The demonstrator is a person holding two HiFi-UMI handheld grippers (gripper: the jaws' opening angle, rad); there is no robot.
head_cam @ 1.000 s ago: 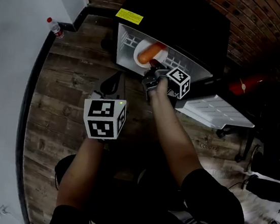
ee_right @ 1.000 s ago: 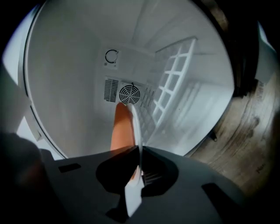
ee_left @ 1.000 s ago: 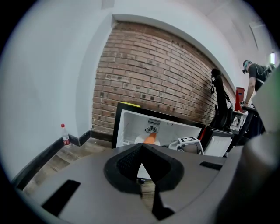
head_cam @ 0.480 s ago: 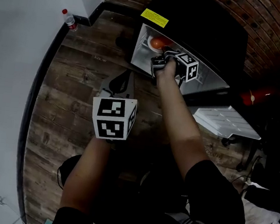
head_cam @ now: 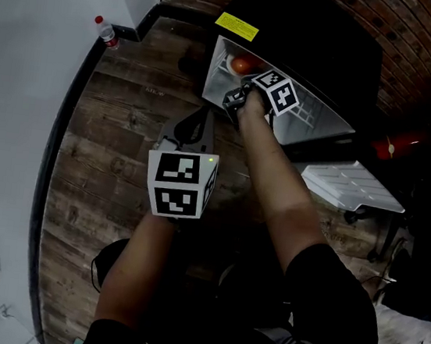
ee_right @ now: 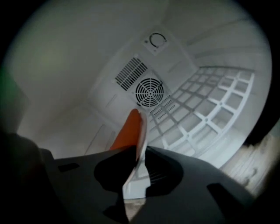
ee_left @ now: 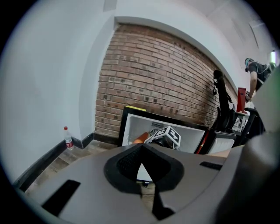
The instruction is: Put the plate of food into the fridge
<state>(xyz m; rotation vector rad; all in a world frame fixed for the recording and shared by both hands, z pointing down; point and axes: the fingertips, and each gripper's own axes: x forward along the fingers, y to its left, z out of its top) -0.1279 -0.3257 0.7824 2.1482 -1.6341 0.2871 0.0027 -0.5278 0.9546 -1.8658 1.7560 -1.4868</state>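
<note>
The black fridge [head_cam: 297, 29] stands open straight ahead of both your tongs, and your right tongs [ee_right: 139, 151] reach inside its white interior. The wooden floor [head_cam: 117, 139] lies below your left tongs [ee_left: 141, 153], and the brick wall [ee_left: 166, 70] rises behind the fridge, beyond them. The fridge door [head_cam: 351, 185] hangs open off to the right of your right arm. A white wire shelf [ee_right: 210, 109] spreads to the right of the right tongs, with a round fan grille [ee_right: 149, 91] on the back wall just beyond their tips.

The plate [ee_right: 141, 144] is inside the fridge, seen edge-on with its rim between the jaws of your right tongs. Those jaws are opening, and a gap shows beside the rim. The orange food [ee_right: 127, 133] lies on the plate, just left of the jaw tips.

Your left tongs are clenched on nothing, held back outside the fridge. A small bottle [head_cam: 106, 32] stands by the wall, well to their left.
</note>
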